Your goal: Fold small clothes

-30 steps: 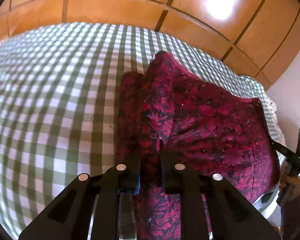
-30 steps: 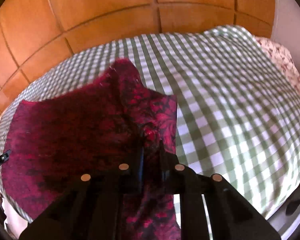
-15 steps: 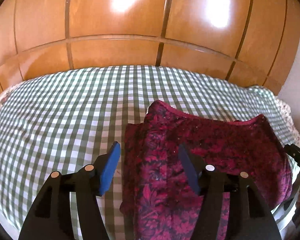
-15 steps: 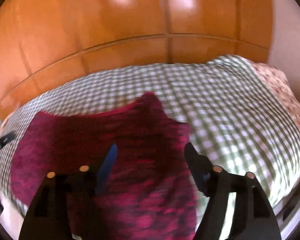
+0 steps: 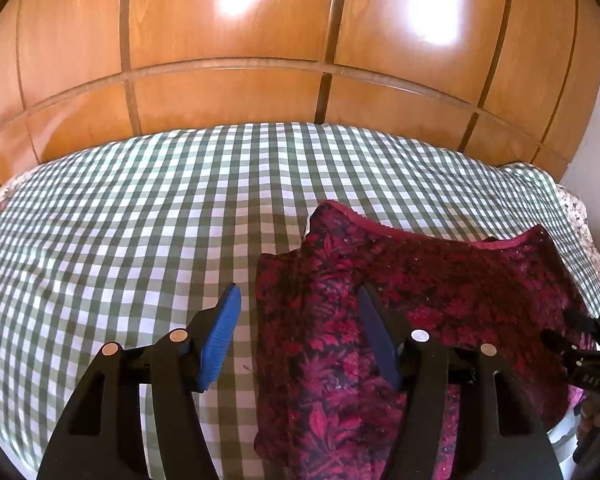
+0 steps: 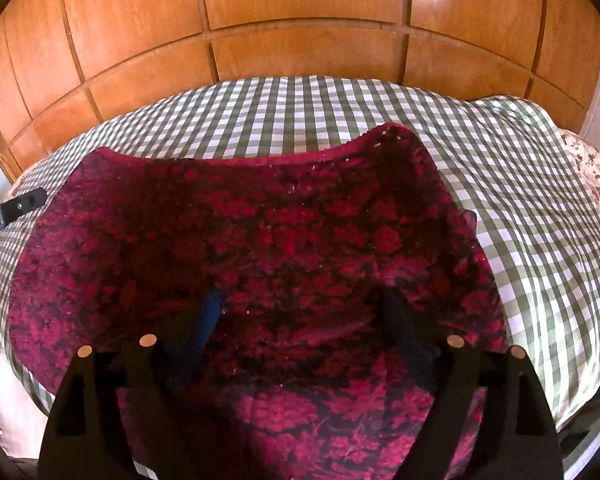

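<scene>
A dark red garment with a floral pattern (image 5: 400, 304) lies spread on the green-and-white checked bedspread (image 5: 140, 240). My left gripper (image 5: 299, 300) hovers open over the garment's left edge, one blue pad (image 5: 220, 332) above the checks and the other above the cloth, neither pressing on it. In the right wrist view the garment (image 6: 280, 232) fills the middle, and my right gripper (image 6: 302, 300) hangs above it with its jaws opening and nothing pinched between them. Each gripper shows at the edge of the other's view: the right gripper (image 5: 588, 352), the left gripper (image 6: 12, 208).
Glossy wooden panels (image 5: 228, 80) rise right behind the bed. A floral sheet (image 6: 596, 184) shows under the checked cover at the right edge. The bed's near edge drops off at the bottom of both views. Bare checked cover stretches left of the garment.
Both grippers were shut on folds of the garment a second ago. They have since opened, let the cloth go and drawn up and back; the garment now lies flatter.
</scene>
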A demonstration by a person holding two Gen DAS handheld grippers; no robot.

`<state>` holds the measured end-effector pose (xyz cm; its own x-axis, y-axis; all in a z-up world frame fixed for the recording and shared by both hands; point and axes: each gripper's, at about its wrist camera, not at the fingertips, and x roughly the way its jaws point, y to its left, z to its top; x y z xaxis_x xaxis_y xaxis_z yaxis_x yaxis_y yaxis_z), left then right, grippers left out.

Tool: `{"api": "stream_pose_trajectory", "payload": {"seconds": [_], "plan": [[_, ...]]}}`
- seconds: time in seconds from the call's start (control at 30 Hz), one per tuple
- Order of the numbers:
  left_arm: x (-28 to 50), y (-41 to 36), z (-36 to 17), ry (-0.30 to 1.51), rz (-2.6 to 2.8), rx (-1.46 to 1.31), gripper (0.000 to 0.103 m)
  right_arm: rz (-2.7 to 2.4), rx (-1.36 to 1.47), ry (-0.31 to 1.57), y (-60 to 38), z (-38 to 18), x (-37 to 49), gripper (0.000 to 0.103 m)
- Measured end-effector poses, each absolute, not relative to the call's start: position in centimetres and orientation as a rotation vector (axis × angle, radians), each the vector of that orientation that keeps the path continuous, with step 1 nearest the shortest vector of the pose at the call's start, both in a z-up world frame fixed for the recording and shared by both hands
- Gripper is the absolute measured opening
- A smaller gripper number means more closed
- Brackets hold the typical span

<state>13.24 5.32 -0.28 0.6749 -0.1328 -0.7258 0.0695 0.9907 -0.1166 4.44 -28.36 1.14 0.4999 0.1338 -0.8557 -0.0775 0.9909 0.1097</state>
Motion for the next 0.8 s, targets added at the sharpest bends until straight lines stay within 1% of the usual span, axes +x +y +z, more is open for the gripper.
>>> {"api": "stream_pose_trajectory", "payload": {"seconds": [0.33,0.4,0.43,0.47,0.5,0.53,0.57,0.6,0.63,0.7,0.8], "plan": [[14.8,5.4,-1.1,0.863,-0.156,-0.109,0.059,0.123,0.066,1.042,-28.4,1.0,4.6,0.087],[15.0,5.3,-1.2,0.868,-0.164,-0.105,0.053,0.121,0.069,1.043,-28.4,0.9,4.7,0.088],[15.2,5.3,-1.3,0.873,-0.169,-0.100,0.046,0.120,0.070,1.043,-28.3,0.9,4.7,0.088],[15.4,5.1,-1.5,0.880,-0.174,-0.093,0.037,0.118,0.072,1.043,-28.3,0.9,4.7,0.089],[15.6,5.0,-1.6,0.886,-0.177,-0.085,0.031,0.117,0.073,1.042,-28.3,0.9,4.7,0.089],[15.8,4.8,-1.7,0.890,-0.179,-0.070,0.020,0.117,0.074,1.042,-28.3,0.9,4.7,0.089],[15.9,4.7,-1.7,0.883,-0.177,-0.056,0.012,0.117,0.076,1.041,-28.3,0.9,4.7,0.089],[15.8,4.5,-1.4,0.861,-0.173,-0.038,0.010,0.116,0.078,1.040,-28.3,0.9,4.7,0.089],[15.8,4.4,-1.2,0.847,-0.171,-0.023,0.005,0.117,0.080,1.040,-28.4,0.8,4.7,0.089],[15.9,4.2,-1.1,0.833,-0.152,0.006,0.003,0.117,0.084,1.038,-28.4,0.8,4.8,0.089],[16.9,4.5,-2.4,0.867,-0.117,-0.005,0.002,0.113,0.091,1.038,-28.2,0.5,5.0,0.091]]}}
